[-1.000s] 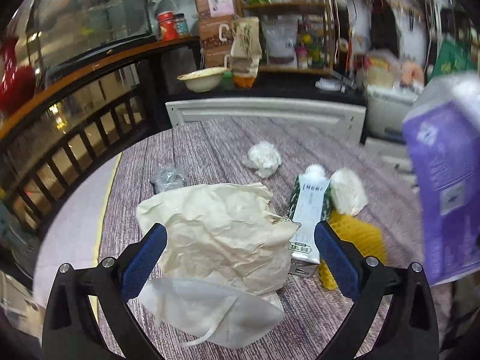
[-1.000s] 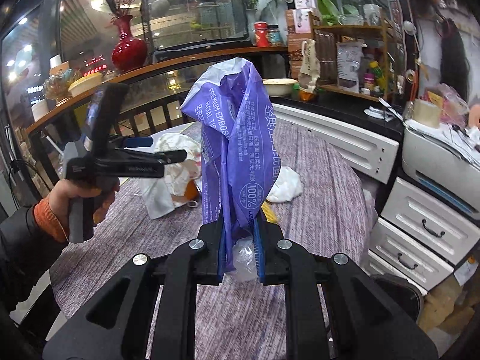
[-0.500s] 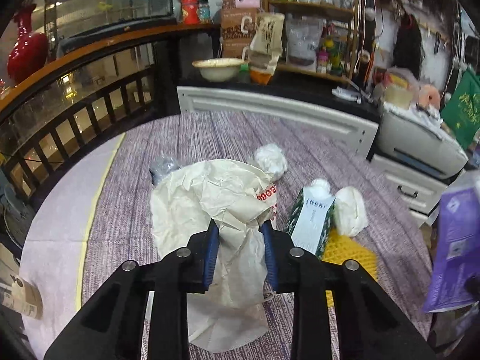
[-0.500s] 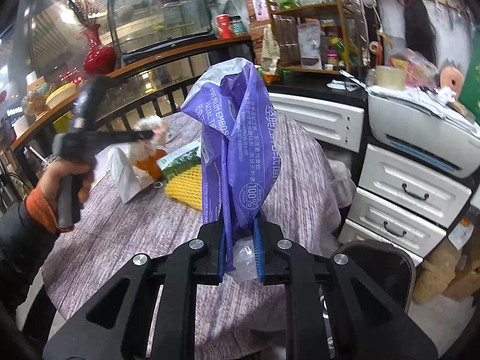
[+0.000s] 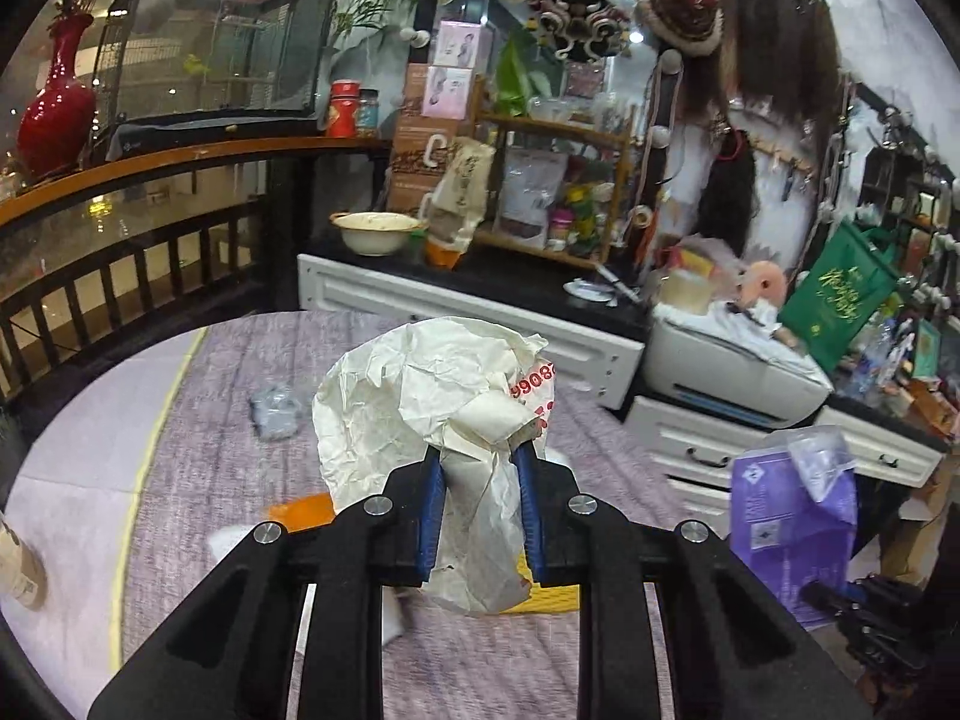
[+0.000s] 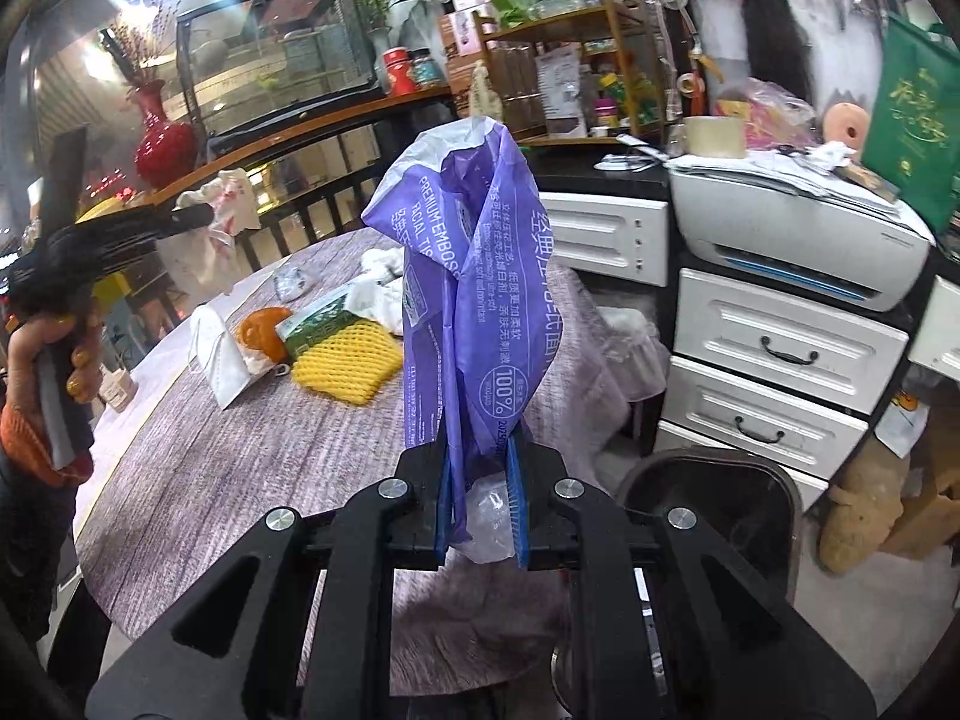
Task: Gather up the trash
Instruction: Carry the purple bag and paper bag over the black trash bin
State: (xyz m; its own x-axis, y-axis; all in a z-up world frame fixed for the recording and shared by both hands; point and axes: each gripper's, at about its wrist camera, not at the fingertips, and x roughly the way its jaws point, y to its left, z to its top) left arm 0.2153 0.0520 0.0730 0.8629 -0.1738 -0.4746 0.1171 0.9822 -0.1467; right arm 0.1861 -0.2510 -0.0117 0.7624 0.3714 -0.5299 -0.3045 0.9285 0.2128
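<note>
My left gripper is shut on a crumpled white paper bag with red print and holds it lifted above the round table. It also shows in the right wrist view, held high at the left. My right gripper is shut on a purple tissue wrapper, held upright off the table's right edge, next to a dark trash bin on the floor. The wrapper also shows in the left wrist view.
On the table lie a white face mask, orange peel, a green carton, yellow foam netting, white tissues and a clear wrapper. White drawers and a printer stand at the right.
My left gripper closed on the paper bag and lifted it off the table. My right gripper carried the purple wrapper to the right, beyond the table edge, toward the bin.
</note>
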